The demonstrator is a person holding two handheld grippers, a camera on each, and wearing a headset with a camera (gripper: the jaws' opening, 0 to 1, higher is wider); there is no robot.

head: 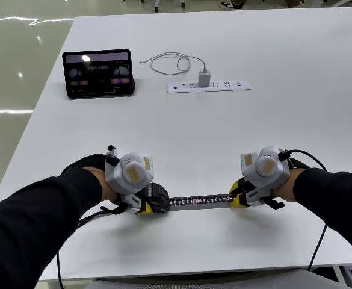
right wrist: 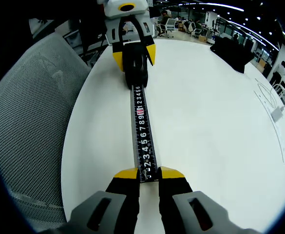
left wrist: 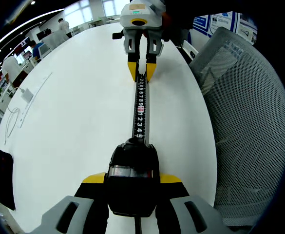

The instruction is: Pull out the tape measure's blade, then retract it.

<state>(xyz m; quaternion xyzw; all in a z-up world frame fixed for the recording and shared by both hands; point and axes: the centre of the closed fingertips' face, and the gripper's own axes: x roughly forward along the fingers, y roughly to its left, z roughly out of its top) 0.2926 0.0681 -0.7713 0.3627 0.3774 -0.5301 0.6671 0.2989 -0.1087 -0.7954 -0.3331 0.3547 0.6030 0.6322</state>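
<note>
Head view, lower centre of frame: tape measure (head: 158, 197) lies on the white table (head: 236, 132) between the two grippers, near the table's bottom edge.

Left gripper (left wrist: 132, 178) – jaws closed partway around the black case, yellow tips pressed against its two sides. The case sits at the bottom centre of the left gripper view.

Blade (right wrist: 141, 124) is pulled out a short way, lying flat on the table and running straight from the case to the right gripper (right wrist: 149, 173). Black numbers, with one red mark about midway.

Right gripper – jaws nearly closed, pinching the free end of the blade between the yellow tips at the bottom of the right gripper view. In the left gripper view it is at the top centre, tips on the blade end.

Upper left of the head view: dark tablet (head: 98, 73) with its screen lit. Right of it, a white power strip (head: 209, 87) with a charger (head: 204, 79) plugged in and a looped cable (head: 171, 62).

Grey mesh chair (left wrist: 249, 122) fills the right side of the left gripper view, off the table edge.
</note>
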